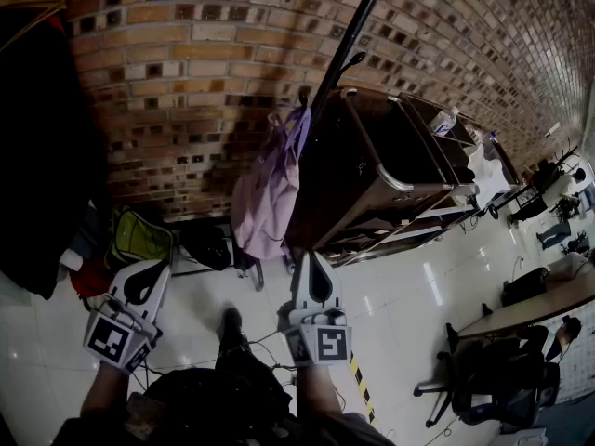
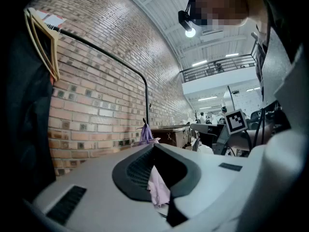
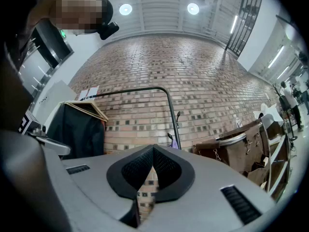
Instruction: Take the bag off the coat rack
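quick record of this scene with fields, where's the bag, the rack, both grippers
bag: lilac bag, hanging from the coat rack, not yet taken off
rack: black coat rack, standing against the brick wall
left hand-held gripper: jaws together, holding nothing, low and apart from the bag
right hand-held gripper: jaws together, holding nothing, short of the bag
beside the rack: brown cart, on its right in the head view
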Available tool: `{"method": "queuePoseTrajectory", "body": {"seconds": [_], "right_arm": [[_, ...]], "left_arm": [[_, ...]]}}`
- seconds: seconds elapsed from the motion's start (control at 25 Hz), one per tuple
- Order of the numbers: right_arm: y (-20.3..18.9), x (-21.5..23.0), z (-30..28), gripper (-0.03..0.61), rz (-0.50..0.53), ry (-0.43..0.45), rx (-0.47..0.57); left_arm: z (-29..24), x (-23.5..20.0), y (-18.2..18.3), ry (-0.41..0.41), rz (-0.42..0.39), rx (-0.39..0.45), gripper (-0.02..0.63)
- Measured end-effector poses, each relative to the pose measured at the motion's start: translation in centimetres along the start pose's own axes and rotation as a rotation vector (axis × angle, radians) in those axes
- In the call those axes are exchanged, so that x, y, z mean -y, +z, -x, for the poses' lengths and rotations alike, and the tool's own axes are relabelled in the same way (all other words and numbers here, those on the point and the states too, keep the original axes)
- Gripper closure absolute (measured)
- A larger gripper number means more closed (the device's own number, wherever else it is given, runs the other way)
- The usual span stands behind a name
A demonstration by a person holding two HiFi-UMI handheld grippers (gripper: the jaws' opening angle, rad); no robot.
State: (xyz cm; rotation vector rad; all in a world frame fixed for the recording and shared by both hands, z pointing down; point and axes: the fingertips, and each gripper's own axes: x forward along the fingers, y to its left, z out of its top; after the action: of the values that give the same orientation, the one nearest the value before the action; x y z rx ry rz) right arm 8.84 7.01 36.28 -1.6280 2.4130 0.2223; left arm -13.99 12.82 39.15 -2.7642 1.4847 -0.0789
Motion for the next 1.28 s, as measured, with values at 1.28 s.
{"method": "queuePoseTrajectory", "body": {"seconds": [1.28], "right_arm": [[-8.1, 14.2, -21.9, 0.466, -0.189, 0.211, -0.212]], "left_arm": [[-25.2, -6.7, 2.7, 0.113, -0.006, 0.017, 0.595]]}}
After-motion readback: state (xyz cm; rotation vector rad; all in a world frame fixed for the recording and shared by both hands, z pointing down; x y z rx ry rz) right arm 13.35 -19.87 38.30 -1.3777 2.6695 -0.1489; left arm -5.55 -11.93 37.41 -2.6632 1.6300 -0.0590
